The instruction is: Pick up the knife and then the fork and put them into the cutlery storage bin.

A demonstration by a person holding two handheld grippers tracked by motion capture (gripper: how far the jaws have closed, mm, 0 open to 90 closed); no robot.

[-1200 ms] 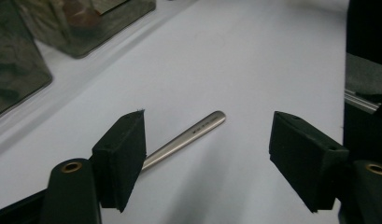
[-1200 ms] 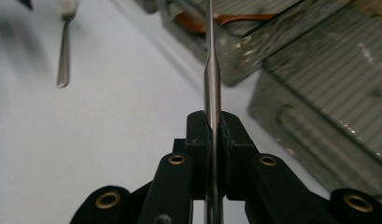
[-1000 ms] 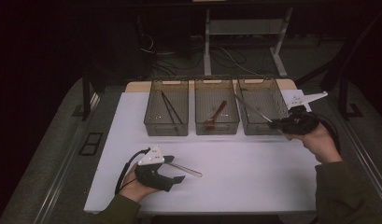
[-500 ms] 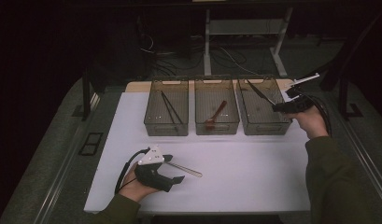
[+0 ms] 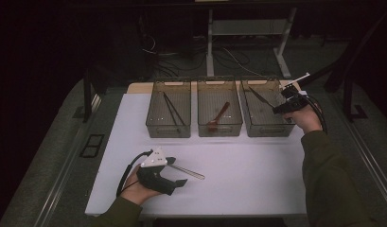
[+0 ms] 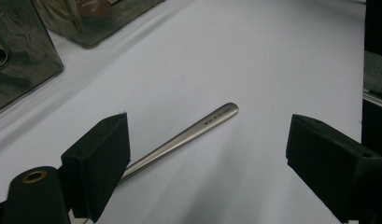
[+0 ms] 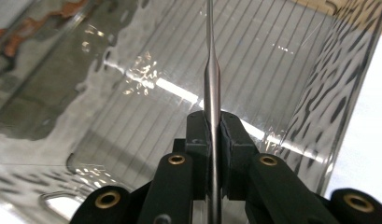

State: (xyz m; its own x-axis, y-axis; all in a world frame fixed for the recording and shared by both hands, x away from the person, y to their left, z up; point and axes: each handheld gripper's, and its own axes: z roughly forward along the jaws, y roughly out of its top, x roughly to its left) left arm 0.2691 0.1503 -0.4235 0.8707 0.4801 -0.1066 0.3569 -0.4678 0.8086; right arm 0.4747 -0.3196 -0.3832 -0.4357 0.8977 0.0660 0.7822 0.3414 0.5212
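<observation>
Nearest the person, the left hand (image 5: 134, 189) lies low on the white surface (image 5: 257, 179), palm wrapped under the left gripper (image 6: 207, 154), forearm coming in from the bottom edge. Its jaws stand wide apart and point level across the surface. Between them, closer to the left jaw in the left gripper view, lies a metal utensil handle (image 6: 198, 128), flat on the surface, its rounded end reaching out ahead of the jaws; neither pad presses on it.

Farther off, the right arm stretches forward, sleeve along the right side of the surface, and the right hand (image 5: 307, 120) is raised at the near right corner of the right bin (image 5: 267, 130). The right gripper (image 7: 212, 123) points into that clear bin, jaws clamped together on a thin metal utensil (image 7: 212, 79), which runs straight out ahead of the jaws over the bin's ribbed floor.

Left of those jaws stand the middle bin (image 5: 219, 127), holding a reddish utensil (image 5: 218, 116), and the left bin (image 5: 168, 130), holding dark tongs (image 5: 172, 109).
</observation>
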